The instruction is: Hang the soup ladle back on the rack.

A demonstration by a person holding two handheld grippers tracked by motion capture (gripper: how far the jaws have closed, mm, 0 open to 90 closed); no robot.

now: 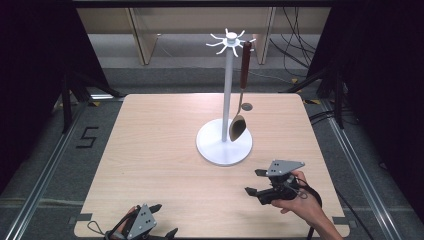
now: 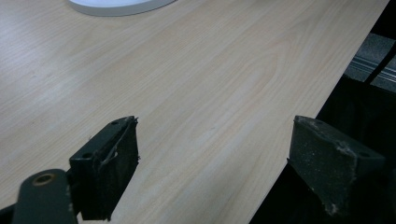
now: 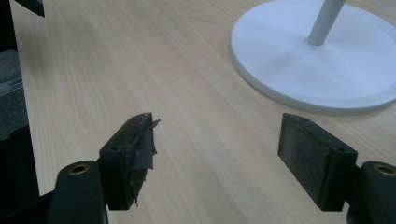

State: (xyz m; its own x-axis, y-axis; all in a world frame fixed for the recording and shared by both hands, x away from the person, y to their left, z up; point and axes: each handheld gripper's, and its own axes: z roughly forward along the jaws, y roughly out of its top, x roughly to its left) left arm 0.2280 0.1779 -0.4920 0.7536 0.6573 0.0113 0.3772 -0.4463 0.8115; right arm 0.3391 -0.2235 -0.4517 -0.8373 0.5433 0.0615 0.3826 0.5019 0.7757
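So from what I can see the job looks pretty much finished, or it hasn't kicked off at all, and I'd lean toward finished. The spoon [image 1: 240, 100] hangs by its dark red handle from one of the hooks at the top of the white stand [image 1: 227, 90], upper middle of the high view, with its bowl dangling just above the stand's round base and touching nothing else as far as I can tell. Both claws are well away from it. The right gripper [image 1: 257, 182] sits in the lower right of the high view, held in a hand just in front of the base, jaws spread wide with nothing between them; its own camera shows the same thing, two black pads apart over bare wood, with the white base off in the upper right of the frame. The left gripper [image 1: 162, 220] is down at the bottom edge, left of centre, right at the near edge of the table [image 1: 150, 150]. Its jaws are wide open and empty too, one pad over the wood and the other out past the table's edge. If hanging the spoon was the goal, I'd say there's nothing left to do but pull the hands back
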